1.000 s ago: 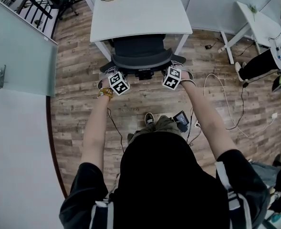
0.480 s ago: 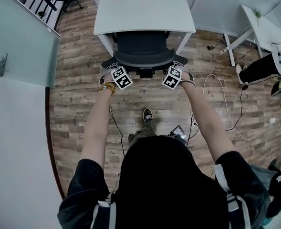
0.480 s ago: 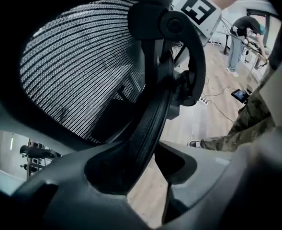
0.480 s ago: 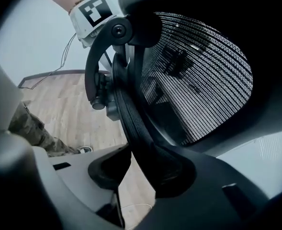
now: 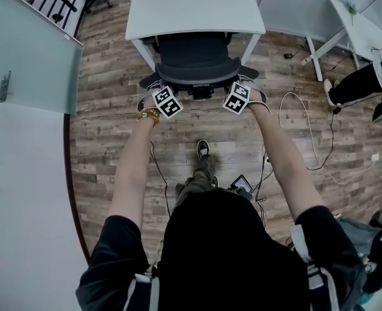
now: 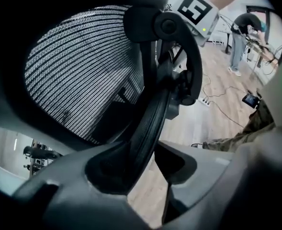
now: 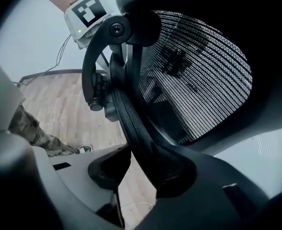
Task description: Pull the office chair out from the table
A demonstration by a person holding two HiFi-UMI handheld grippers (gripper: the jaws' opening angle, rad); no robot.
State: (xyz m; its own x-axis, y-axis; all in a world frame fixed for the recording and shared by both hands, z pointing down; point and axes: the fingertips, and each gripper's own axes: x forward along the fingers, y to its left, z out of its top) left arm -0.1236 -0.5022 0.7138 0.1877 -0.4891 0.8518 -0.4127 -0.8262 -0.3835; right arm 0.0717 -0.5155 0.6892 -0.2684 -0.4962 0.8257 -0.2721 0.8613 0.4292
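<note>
A black office chair [image 5: 196, 65] with a mesh backrest stands part way under the white table [image 5: 191, 11]. My left gripper [image 5: 160, 87] holds the left end of the backrest's top rim, and my right gripper [image 5: 240, 85] holds the right end. In the left gripper view the jaws [image 6: 141, 163] are shut on the black rim [image 6: 148, 123], with the mesh [image 6: 83, 66] beyond it. In the right gripper view the gripper [image 7: 143, 169] clamps the rim [image 7: 136, 133] beside the mesh [image 7: 198, 75]. Each view shows the other gripper's marker cube.
A frosted glass partition [image 5: 28, 63] stands at the left. Cables [image 5: 307, 141] and a small device [image 5: 242, 185] lie on the wooden floor at the right. A second white table [image 5: 362, 34] and a seated person's leg [image 5: 356, 83] are at the far right.
Both grippers have moved a little toward me with the backrest, and slightly more of the chair shows in front of the table's edge. My foot has stepped back.
</note>
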